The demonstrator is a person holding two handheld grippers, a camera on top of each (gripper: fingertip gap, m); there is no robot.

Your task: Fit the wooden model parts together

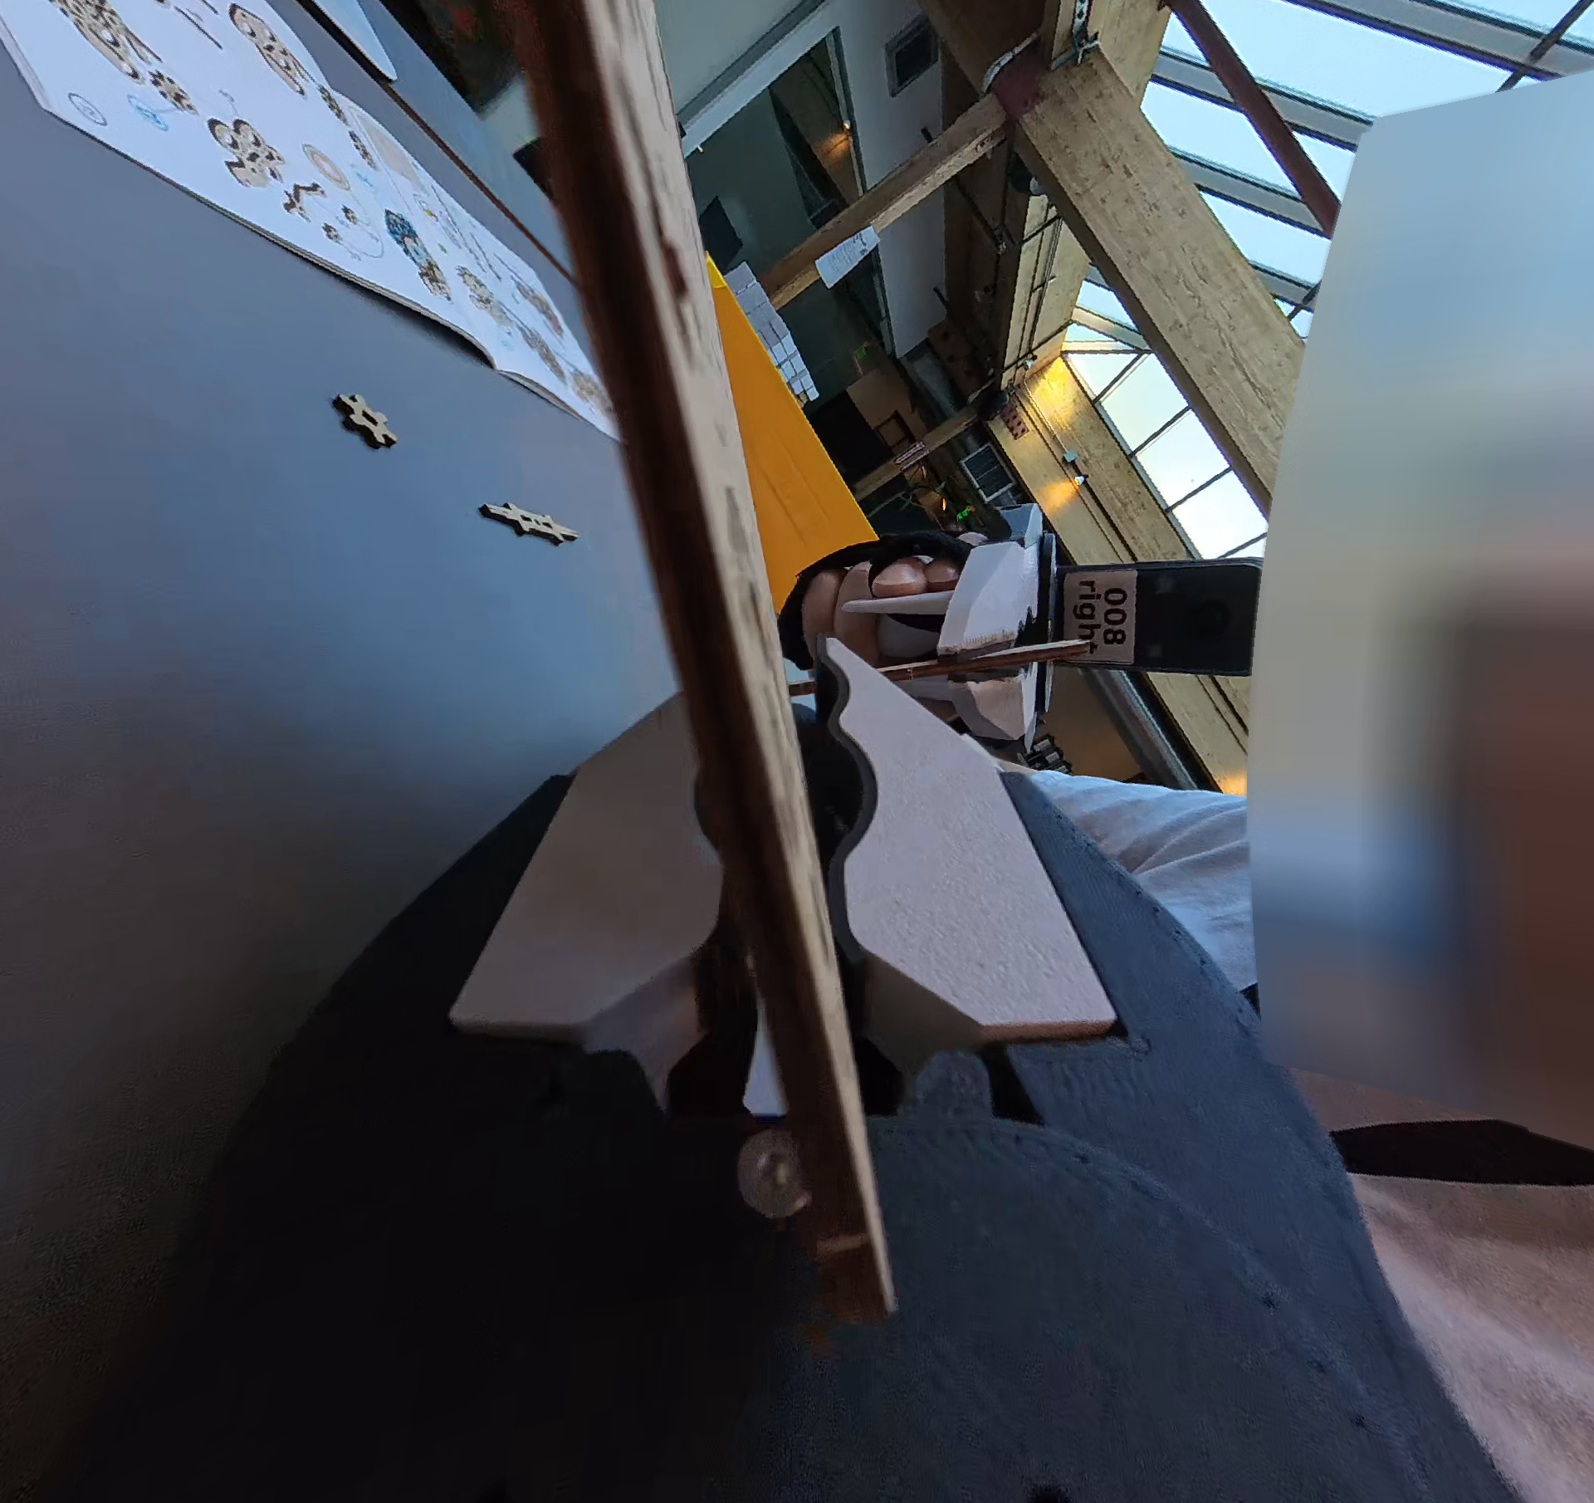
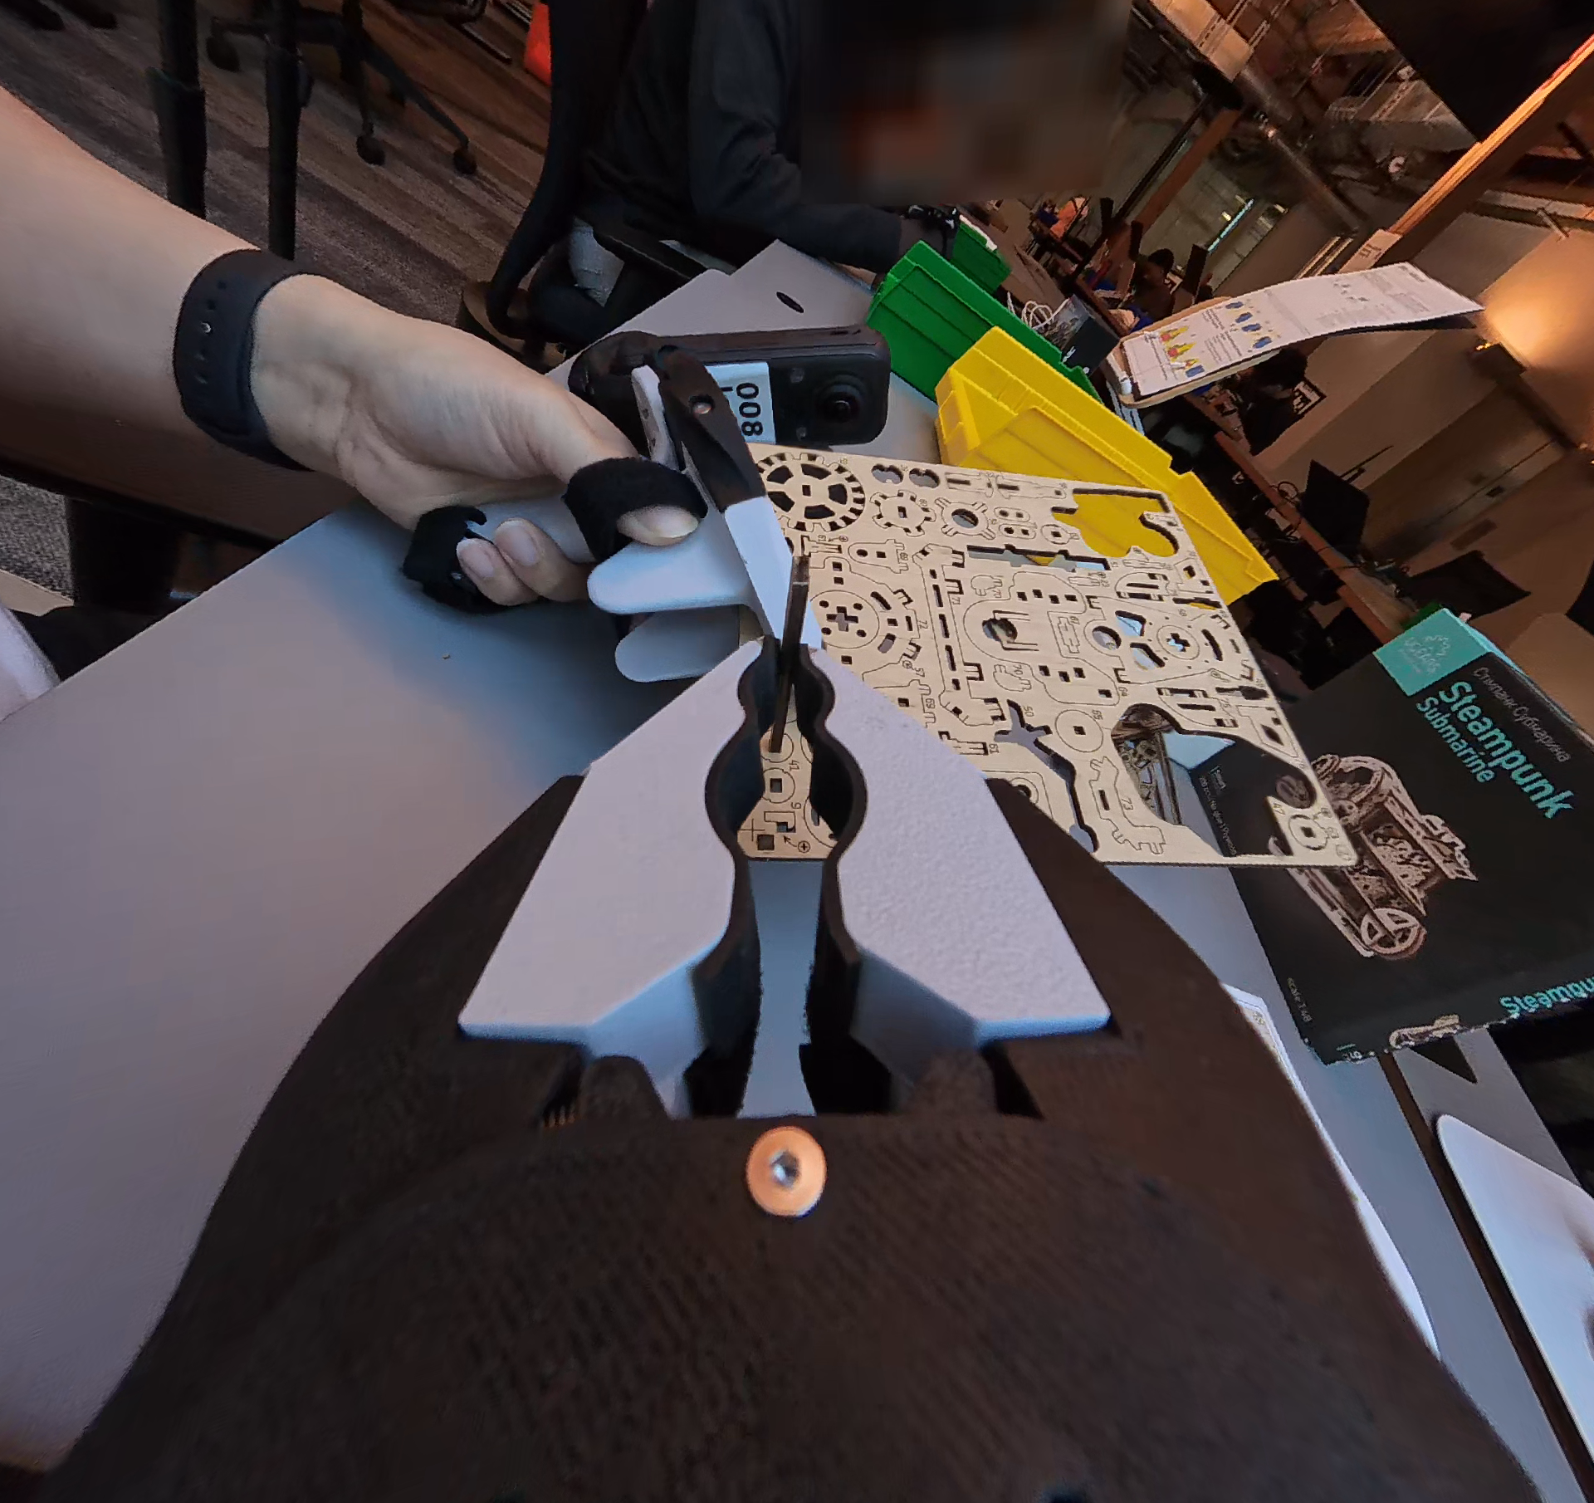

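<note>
A: Where's the laser-cut plywood sheet [image 2: 1035, 651]?

B: Centre frame, above the grey table [image 2: 259, 771]. My left gripper [image 1: 768, 840] clamps its edge; my right gripper [image 2: 781, 728] pinches a thin dark piece [image 2: 789, 651].

A: Advice?

B: Hold the sheet steady, press gently. Two small parts [image 1: 526, 523] lie mid-left; timber beams [image 1: 1156, 254] overhead
</note>
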